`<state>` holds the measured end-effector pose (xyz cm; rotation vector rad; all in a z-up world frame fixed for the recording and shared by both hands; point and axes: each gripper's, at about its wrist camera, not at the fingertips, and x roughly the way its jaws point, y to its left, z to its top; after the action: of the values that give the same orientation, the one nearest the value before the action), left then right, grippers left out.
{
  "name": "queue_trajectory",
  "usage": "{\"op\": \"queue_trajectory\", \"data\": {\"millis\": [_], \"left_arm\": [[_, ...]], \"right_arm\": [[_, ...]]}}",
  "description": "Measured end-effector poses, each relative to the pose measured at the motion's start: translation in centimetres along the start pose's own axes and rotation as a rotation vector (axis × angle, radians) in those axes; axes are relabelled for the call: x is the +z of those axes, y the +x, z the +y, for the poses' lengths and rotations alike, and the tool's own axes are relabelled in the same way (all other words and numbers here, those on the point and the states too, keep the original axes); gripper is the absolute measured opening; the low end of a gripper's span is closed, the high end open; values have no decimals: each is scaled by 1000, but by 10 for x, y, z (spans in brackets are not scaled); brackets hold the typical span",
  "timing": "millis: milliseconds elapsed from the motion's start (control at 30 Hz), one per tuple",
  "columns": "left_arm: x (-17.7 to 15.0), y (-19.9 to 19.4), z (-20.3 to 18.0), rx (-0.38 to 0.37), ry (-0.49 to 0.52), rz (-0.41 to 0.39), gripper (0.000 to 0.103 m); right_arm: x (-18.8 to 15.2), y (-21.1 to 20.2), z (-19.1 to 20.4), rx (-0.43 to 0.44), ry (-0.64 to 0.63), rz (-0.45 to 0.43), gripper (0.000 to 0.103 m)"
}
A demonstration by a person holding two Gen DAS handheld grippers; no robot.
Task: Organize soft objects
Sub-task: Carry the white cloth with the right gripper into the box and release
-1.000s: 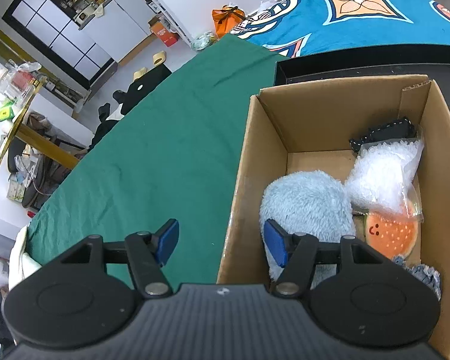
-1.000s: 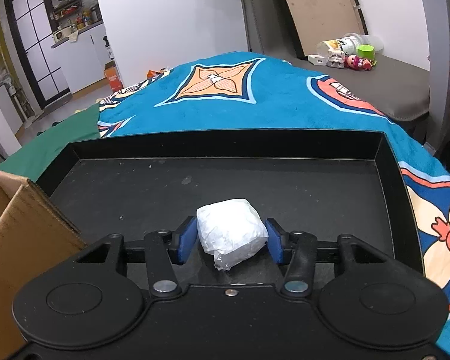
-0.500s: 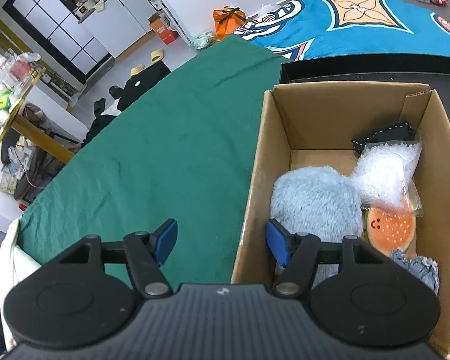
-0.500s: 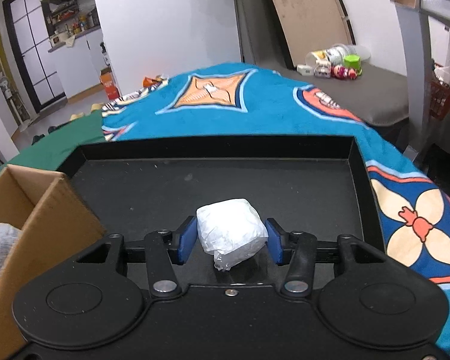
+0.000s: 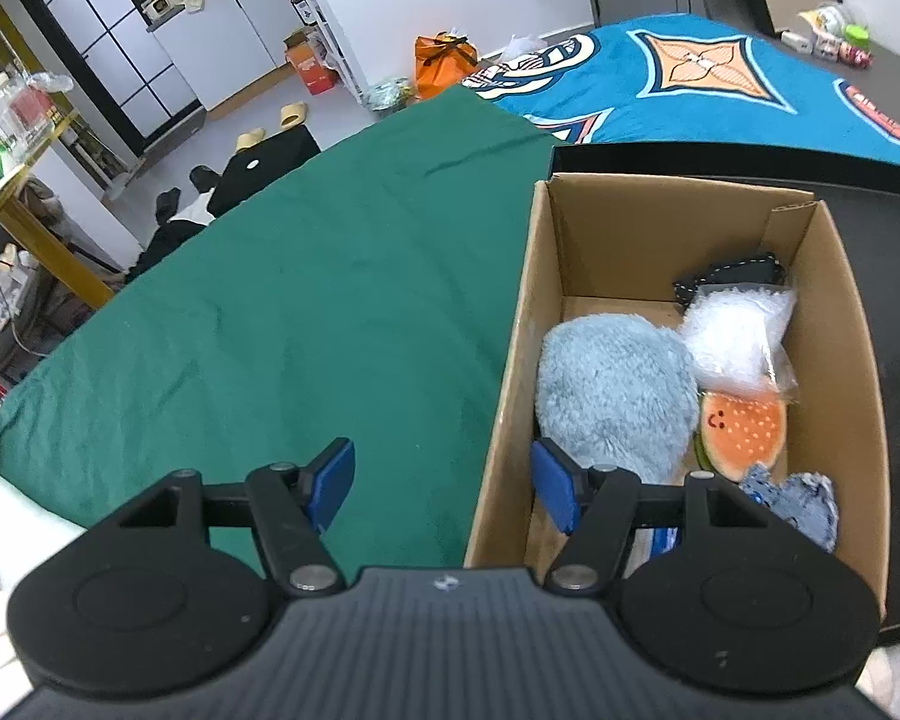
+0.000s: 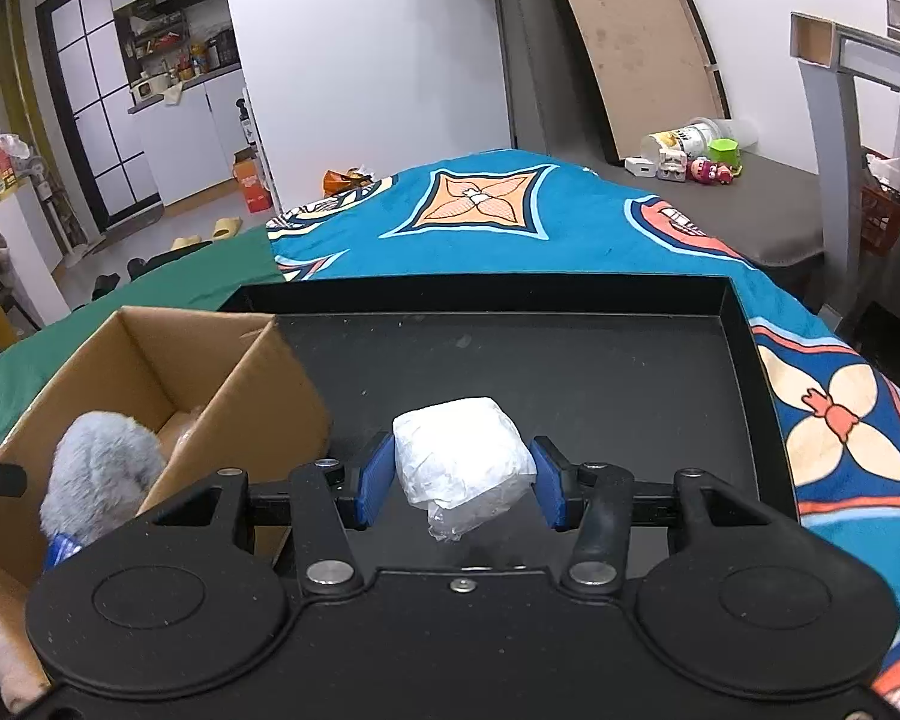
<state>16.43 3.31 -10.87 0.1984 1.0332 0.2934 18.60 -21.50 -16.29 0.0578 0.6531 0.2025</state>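
Note:
My right gripper (image 6: 459,480) is shut on a white plastic-wrapped bundle (image 6: 459,456), held above the black tray (image 6: 738,324), just right of the cardboard box (image 6: 258,372). A light-blue plush (image 6: 102,468) shows inside the box. In the left wrist view the box (image 5: 846,324) holds the light-blue plush (image 5: 612,396), a white bubble-wrap bag (image 5: 732,342), a watermelon-slice toy (image 5: 741,426), a dark pouch (image 5: 726,279) and a blue cloth piece (image 5: 798,498). My left gripper (image 5: 444,489) is open, its fingers standing either side of the box's left wall without pressing it.
Green cloth (image 5: 306,300) covers the table left of the box. A blue patterned cloth (image 6: 510,222) lies beyond the tray. Small toys and cups (image 6: 690,156) sit on the grey surface at the far right, beside a leaning board.
My right gripper has carried the white bundle left and up toward the box, which now fills the lower left of its view. The left gripper shifted slightly; the box sits further right in its view.

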Motion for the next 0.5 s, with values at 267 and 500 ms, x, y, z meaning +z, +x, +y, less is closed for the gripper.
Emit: {"op": "queue_trajectory", "data": {"millis": [267,500], "left_arm": [[-10,-5,9,-71,-22,-11,63],[-17,-7,13,-119,-37,-33,61]], "right_arm": [[0,-22,7,-28,12,-5,48],[5,-38,23,-32,-11,-19,48]]}}
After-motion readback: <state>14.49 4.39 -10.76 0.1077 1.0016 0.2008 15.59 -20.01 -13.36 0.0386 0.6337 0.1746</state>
